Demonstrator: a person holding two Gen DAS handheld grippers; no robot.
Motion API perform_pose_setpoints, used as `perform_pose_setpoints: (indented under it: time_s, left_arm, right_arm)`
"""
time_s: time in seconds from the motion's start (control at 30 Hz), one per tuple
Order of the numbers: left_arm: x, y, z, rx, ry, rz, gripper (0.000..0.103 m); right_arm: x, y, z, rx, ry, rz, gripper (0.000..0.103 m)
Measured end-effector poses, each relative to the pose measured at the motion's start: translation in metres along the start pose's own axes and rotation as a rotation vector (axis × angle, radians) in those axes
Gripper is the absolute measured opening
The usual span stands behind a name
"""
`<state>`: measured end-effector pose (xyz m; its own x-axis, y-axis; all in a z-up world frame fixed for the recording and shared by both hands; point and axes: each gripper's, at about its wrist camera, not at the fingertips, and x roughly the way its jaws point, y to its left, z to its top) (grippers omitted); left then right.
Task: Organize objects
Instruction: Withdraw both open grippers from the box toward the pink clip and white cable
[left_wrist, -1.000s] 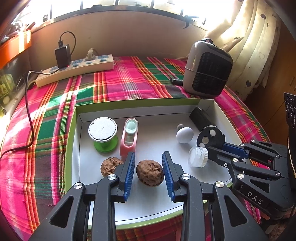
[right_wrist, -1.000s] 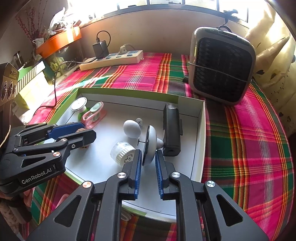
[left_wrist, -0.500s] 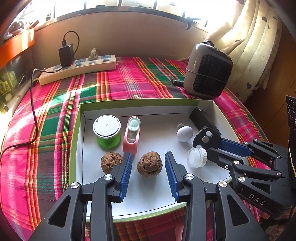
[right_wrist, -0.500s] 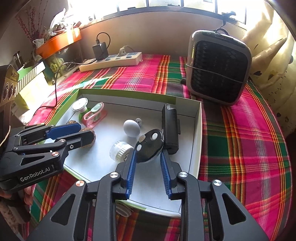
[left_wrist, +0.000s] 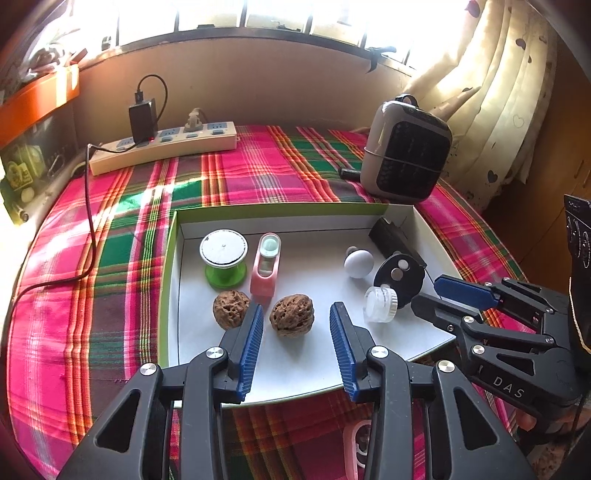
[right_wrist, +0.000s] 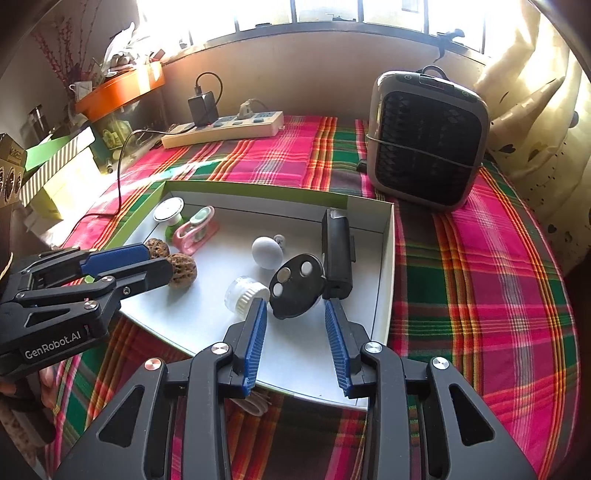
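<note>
Left wrist view: the left tongs are now spread wide, having released the wrinkled brown walnut, which sits free in the shallow white, green-edged cardboard tray beside its twin.

Right wrist view: the right tongs have also opened, letting go of the black oval disc with silver studs; a second ago they gripped it on edge. Now it leans by the black rectangular device. Both placements look finished.

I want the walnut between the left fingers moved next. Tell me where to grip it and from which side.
Grip the walnut across its widest middle, coming straight in from the tray's near edge as the left gripper already points. It is round and bumpy, so the pads probably hold best at the bulge. The left finger must slip between it and the second walnut, which lies close by.
</note>
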<state>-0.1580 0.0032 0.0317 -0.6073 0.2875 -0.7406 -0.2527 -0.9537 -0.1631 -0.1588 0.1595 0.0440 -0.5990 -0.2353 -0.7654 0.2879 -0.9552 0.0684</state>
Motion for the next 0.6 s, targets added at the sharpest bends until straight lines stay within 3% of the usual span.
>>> perform_pose_setpoints:
  time_s: [0.6]
  left_arm:
    - [-0.038, -0.004, -0.036, -0.031, -0.019, -0.024, 0.039]
  right_arm:
    - [-0.030, -0.003, -0.019, 0.009, -0.058, 0.028, 0.035]
